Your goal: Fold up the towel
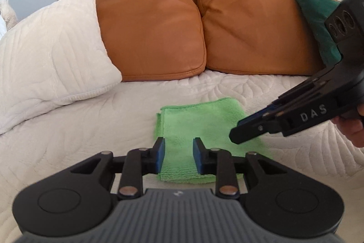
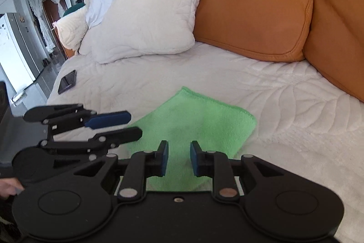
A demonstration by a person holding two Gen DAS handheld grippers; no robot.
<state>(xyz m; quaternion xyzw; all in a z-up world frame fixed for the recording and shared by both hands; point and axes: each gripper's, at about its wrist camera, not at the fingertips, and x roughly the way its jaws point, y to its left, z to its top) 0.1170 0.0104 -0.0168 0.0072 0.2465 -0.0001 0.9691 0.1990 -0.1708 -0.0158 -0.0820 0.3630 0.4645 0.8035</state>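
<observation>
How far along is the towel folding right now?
The green towel already lies folded into a compact layered rectangle on the white cover. Both the left claw and right claw are open, holding nothing. At most a final fold or smoothing looks left.

White letters "D A S" along the side of the right tongs [image 1: 236, 136]

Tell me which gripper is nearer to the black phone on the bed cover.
Left. The left gripper hangs over the green towel's edge on the side facing the phone. The right gripper sits over the towel's near edge, farther from the phone.
</observation>
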